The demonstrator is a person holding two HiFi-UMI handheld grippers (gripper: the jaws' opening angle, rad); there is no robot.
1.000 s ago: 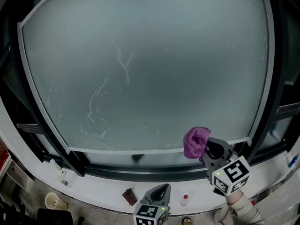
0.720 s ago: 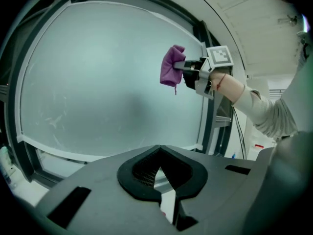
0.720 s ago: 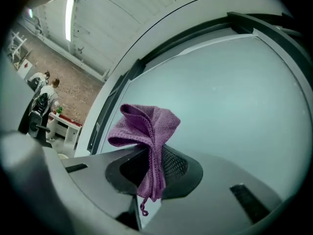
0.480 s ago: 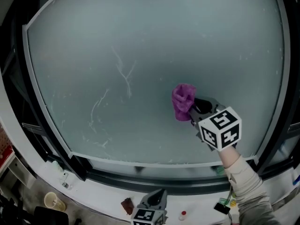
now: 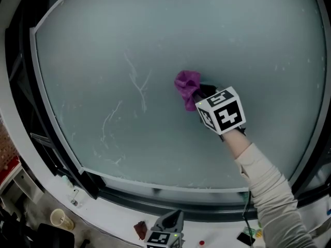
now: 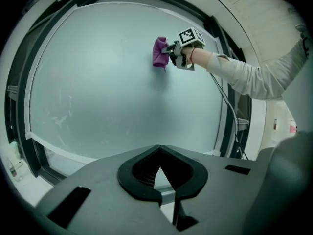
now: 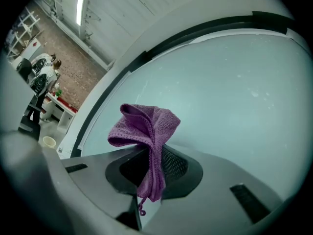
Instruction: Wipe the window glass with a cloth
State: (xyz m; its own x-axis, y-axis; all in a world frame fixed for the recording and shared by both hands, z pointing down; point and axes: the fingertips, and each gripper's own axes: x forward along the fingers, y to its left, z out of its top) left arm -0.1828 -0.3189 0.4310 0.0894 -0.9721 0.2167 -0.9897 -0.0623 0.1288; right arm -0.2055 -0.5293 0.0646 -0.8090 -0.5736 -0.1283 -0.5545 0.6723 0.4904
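Pressing the purple cloth [image 5: 186, 83] against the window glass [image 5: 155, 40], my right gripper [image 5: 200, 92] now sits just right of centre in the head view, clenched on the cloth's gathered middle. In the right gripper view a bunched fold stands up above the jaws and a thin tail hangs down between them.

A second ago this cloth was down at the lower right of the pane, just above the bottom frame [image 5: 170, 186]. Half a second ago it was mid-right, and it has since climbed up and leftward. It is now close beside the pale streaks [image 5: 137, 79] that run down the middle-left of the glass (not yet on them, as far as I can see). The sleeve [image 5: 269, 190] reaches in from the lower right corner.

My left gripper [image 5: 173, 222] has stayed low at the bottom edge of the frame, well apart from the glass. Its jaws are drawn together with nothing between them.
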